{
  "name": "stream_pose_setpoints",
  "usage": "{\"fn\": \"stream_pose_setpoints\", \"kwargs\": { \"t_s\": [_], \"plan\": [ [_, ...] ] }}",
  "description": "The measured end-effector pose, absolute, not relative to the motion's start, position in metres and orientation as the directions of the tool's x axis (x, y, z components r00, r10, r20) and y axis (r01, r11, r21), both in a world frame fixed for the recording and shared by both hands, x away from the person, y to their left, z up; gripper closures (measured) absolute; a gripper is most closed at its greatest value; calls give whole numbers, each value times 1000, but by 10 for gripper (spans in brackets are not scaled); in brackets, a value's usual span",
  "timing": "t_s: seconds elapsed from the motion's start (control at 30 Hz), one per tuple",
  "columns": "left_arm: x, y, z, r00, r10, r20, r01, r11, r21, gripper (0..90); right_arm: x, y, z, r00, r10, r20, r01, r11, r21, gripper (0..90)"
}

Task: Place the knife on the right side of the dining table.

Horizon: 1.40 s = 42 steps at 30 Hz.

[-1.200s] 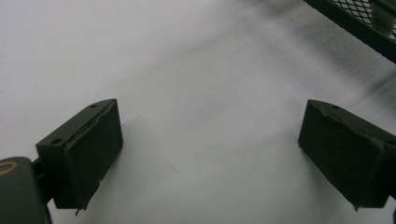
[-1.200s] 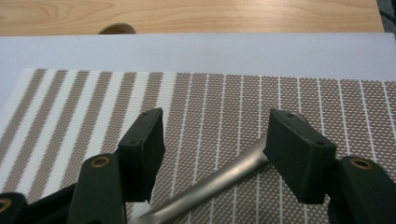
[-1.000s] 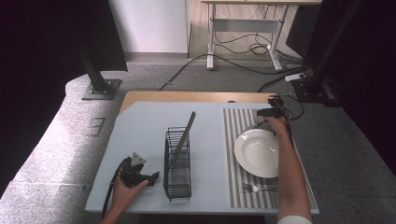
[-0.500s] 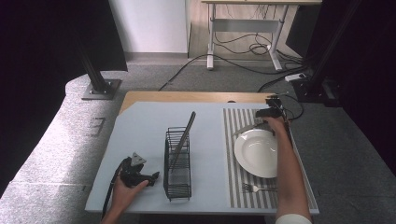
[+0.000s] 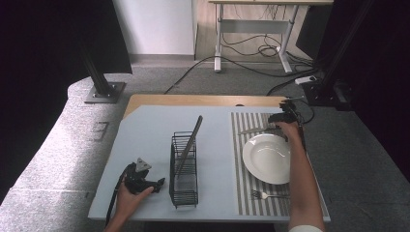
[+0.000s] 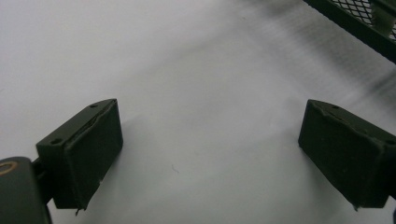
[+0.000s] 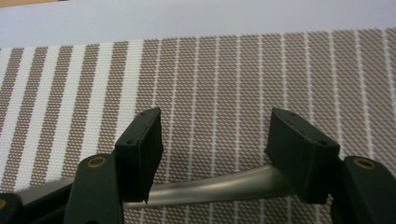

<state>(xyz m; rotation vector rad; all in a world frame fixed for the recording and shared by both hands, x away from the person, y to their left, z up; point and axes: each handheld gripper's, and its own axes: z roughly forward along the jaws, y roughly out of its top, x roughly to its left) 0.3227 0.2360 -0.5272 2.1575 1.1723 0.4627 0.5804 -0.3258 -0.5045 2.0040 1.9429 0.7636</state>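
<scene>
A silver knife (image 5: 251, 130) lies on the striped placemat (image 5: 239, 164) just beyond the white plate (image 5: 267, 157). My right gripper (image 5: 273, 126) hovers low over its handle end, open. In the right gripper view the metal handle (image 7: 210, 189) runs crosswise beneath both jaws, and the right gripper (image 7: 215, 149) has only striped mat (image 7: 233, 79) in its gap. My left gripper (image 5: 158, 183) rests on the table at the near left, open and pointing at the black wire rack (image 5: 184, 169). The left gripper (image 6: 210, 149) has bare table between its pads.
A long dark flat utensil (image 5: 190, 142) leans out of the rack. A fork (image 5: 263, 195) lies on the mat near the front edge, below the plate. The rack's corner (image 6: 355, 23) shows at the top right of the left gripper view. Cables and stands lie on the floor beyond the table.
</scene>
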Motion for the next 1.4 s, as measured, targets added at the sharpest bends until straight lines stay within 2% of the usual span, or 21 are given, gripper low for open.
{"fn": "stream_pose_setpoints", "kwargs": {
  "t_s": [0.57, 0.73, 0.77, 0.97, 1.07, 1.23, 1.4],
  "plan": [
    [323, 236, -527, 542, 841, 7, 618, -404, 674, 57, 566, -335, -505, 6, 973, 230, 847, -128, 516, 335],
    [323, 236, -527, 542, 840, 6, 619, -404, 674, 57, 562, -340, -501, 19, 972, 233, 826, -146, 545, 330],
    [323, 236, -527, 541, 841, 5, 619, -402, 674, 56, 559, -339, -495, 0, 969, 246, 796, -149, 587, 331],
    [323, 236, -527, 541, 841, 5, 619, -402, 675, 56, 546, -324, -474, -92, 963, 254, 748, -101, 656, 326],
    [323, 236, -527, 541, 841, 5, 619, -402, 675, 57, 523, -309, -455, -182, 953, 241, 699, -47, 714, 322],
    [323, 236, -527, 542, 841, 5, 619, -403, 674, 57, 496, -299, -441, -237, 938, 251, 656, -36, 754, 322],
    [323, 236, -527, 543, 840, 9, 617, -406, 674, 58, 452, -294, -427, -310, 915, 257, 589, -27, 808, 322]
  ]
}}
